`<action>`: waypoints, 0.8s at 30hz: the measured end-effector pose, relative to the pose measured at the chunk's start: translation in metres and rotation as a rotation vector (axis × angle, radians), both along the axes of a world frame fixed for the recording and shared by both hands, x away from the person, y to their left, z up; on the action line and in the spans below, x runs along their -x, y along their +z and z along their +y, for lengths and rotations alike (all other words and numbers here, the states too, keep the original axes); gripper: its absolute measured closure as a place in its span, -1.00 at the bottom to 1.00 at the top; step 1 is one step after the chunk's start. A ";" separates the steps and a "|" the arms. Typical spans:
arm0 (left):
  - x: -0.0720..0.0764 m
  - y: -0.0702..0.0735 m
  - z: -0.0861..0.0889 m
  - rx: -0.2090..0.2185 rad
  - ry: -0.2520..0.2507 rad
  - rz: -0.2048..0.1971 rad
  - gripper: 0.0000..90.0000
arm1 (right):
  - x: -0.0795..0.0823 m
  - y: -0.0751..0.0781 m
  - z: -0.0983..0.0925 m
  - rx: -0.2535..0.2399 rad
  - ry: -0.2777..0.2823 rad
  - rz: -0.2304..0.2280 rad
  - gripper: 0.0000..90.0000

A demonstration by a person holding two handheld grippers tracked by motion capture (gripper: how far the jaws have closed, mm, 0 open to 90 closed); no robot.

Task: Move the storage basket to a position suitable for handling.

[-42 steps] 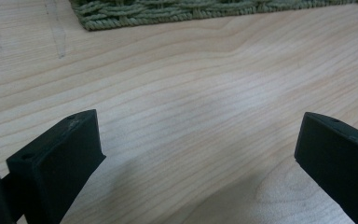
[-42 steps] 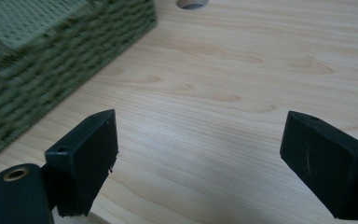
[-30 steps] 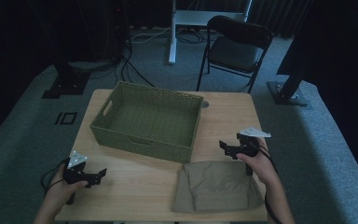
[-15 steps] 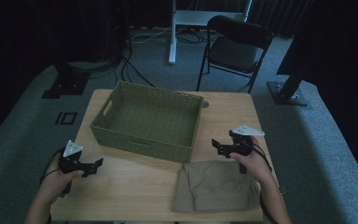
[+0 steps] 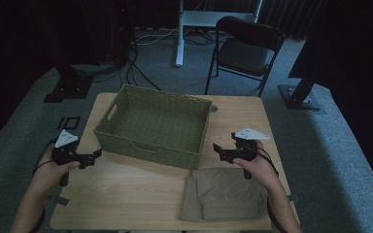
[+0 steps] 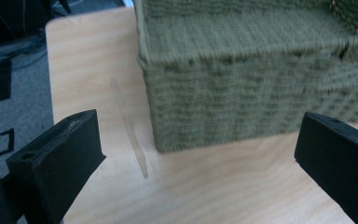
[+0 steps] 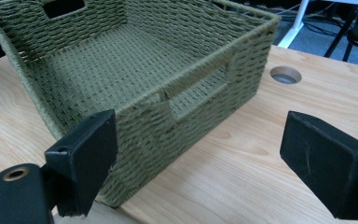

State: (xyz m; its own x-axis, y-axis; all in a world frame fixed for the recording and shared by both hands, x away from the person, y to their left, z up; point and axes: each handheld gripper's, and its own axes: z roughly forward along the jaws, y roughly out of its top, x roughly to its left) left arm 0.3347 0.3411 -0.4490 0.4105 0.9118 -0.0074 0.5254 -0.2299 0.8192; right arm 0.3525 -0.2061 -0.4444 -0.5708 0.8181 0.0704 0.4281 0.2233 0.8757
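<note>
A green woven basket [image 5: 126, 102] stands empty on the wooden table [image 5: 126, 194], with cut-out handles in its sides. A folded khaki cloth [image 5: 223, 194] lies flat at the front right of the table. My left gripper [image 5: 97, 155] is open, held near the table's left edge and facing the basket's [image 6: 242, 102] near left corner. My right gripper [image 5: 216, 148] is open too, just above the cloth's far edge, pointing at the basket's [image 7: 177, 93] right front corner. Nothing is between either pair of jaws.
A black folding chair [image 5: 247, 48] and a white stand [image 5: 179, 34] are behind the table. A round cable hole [image 7: 285, 74] sits in the tabletop beside the basket. Dark equipment bases and cables lie on the grey carpet [image 5: 29, 131] at both sides.
Both hands have lifted and moved forward toward the basket. The left gripper went up along the left edge; the right gripper shifted left, off the right edge toward the basket's corner.
</note>
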 end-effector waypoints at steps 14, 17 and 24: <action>-0.038 0.013 -0.002 -0.024 -0.024 -0.068 -0.97 | -0.006 0.000 0.027 -0.007 0.015 -0.002 -0.76; -0.045 0.012 -0.001 -0.024 -0.009 -0.066 -0.90 | -0.007 0.000 0.033 -0.012 0.014 0.000 -0.76; -0.071 0.001 0.002 0.018 0.076 -0.060 -0.80 | -0.009 -0.004 0.055 0.002 0.029 0.003 -0.76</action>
